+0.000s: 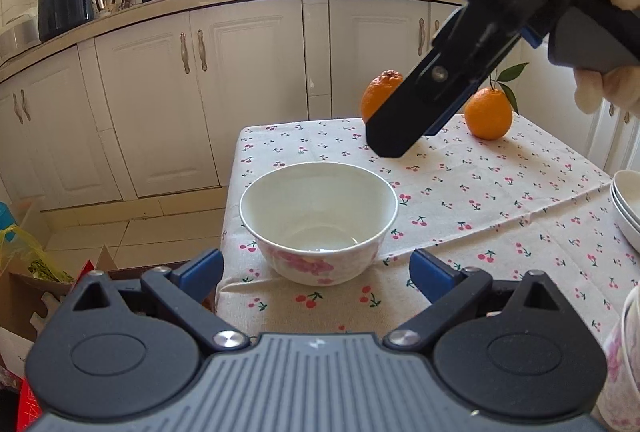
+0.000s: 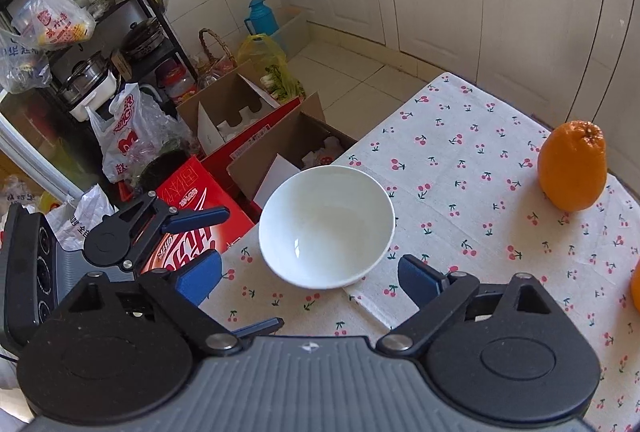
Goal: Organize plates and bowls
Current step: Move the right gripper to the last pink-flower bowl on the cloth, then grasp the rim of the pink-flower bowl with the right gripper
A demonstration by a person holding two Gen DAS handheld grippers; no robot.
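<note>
- The white bowl (image 1: 318, 222) with pink flowers on its outer wall stands upright on the table (image 1: 500, 192), close to the table's near left corner in the left wrist view.
- The table is covered with a cloth printed with small cherries.
- The left gripper (image 1: 316, 266) is just before the bowl, its jaws stand wide open, and the blue pads (image 1: 202, 268) do not touch the bowl.
- The right gripper (image 2: 310, 278) is above the same bowl and looks down into it; its jaws are also open and hold nothing.
- In the left wrist view the right gripper comes in from the upper right, held by a gloved hand (image 1: 600, 88).
- Two oranges (image 1: 488, 112) lie at the far side of the table, well apart from the bowl.
- A stack of white dishes (image 1: 628, 210) shows at the right edge of the table.
- One more flowered dish (image 1: 624, 344) is at the lower right edge; I cannot tell its shape.
- On the floor beside the table stand open cardboard boxes (image 2: 256, 128) and a red carton (image 2: 192, 208).
</note>
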